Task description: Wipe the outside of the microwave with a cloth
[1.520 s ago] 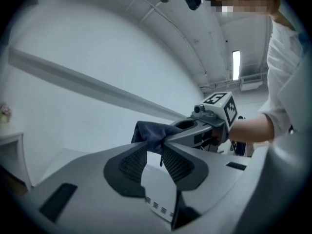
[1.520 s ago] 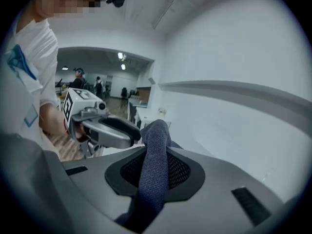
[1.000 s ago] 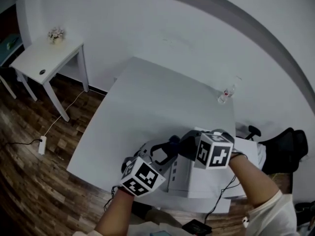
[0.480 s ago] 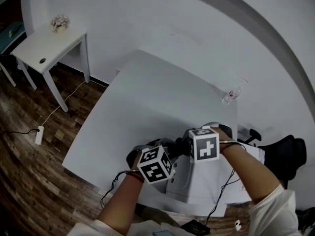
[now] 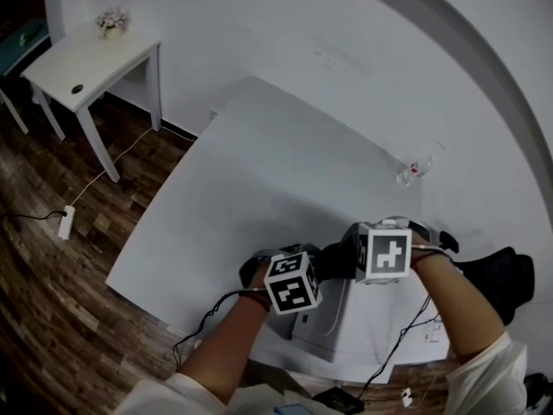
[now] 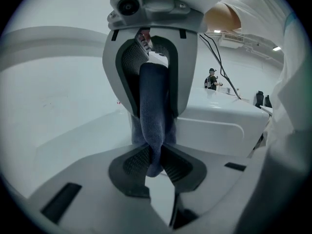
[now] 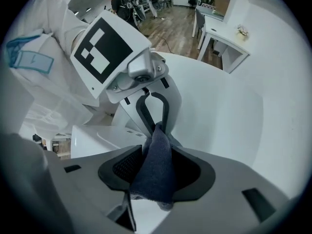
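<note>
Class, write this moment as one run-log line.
left gripper: jaws just closed on cloth | right gripper: jaws just opened, cloth between them | microwave: beside cloth

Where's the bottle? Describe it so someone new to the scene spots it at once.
In the head view, find the big white table filling the middle of the picture. Go to its far right corner, by the white wall: the bottle sits there alone. It is small and clear with a touch of red, well apart from the white microwave at the near edge.
</note>
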Motion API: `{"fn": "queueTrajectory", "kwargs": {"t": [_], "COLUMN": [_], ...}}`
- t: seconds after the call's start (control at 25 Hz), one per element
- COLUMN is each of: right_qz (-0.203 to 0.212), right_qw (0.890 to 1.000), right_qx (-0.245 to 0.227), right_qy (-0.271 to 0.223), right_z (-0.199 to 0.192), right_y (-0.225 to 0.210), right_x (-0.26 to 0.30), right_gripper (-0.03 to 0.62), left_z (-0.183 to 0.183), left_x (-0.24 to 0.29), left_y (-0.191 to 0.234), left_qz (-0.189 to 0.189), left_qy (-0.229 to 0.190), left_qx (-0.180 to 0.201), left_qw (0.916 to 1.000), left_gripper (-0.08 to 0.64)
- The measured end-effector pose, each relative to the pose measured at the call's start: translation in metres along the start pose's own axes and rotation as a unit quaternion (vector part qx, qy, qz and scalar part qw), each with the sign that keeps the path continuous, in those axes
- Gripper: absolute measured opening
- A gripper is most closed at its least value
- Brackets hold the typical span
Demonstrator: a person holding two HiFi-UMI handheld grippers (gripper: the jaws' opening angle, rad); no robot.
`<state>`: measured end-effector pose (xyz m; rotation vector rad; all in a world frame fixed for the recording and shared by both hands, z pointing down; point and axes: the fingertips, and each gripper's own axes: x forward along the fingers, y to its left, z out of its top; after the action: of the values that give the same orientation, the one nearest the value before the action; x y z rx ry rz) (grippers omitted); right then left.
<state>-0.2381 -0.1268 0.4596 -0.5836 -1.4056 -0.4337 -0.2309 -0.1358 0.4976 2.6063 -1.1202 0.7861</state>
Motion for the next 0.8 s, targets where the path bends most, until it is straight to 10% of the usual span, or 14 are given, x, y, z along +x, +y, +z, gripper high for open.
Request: {"fn": "queueTrajectory", "kwargs": {"t": [0.8], "right_qz": [-0.079], "right_qw": [0.988], "right_qx": [-0.085], "right_qy": [0.099], "right_z": [0.013], "right_y": [-0.037], "right_x": [0.012], "right_gripper": [0.080], "left_z": [-0.027], "left_x": [0.041], "left_y": [0.025], "left_qz": [-0.003], "left_qy": [-0.009], "left_qx": [-0.016], "left_qw": [0.9998], "left_gripper": [0.062]}}
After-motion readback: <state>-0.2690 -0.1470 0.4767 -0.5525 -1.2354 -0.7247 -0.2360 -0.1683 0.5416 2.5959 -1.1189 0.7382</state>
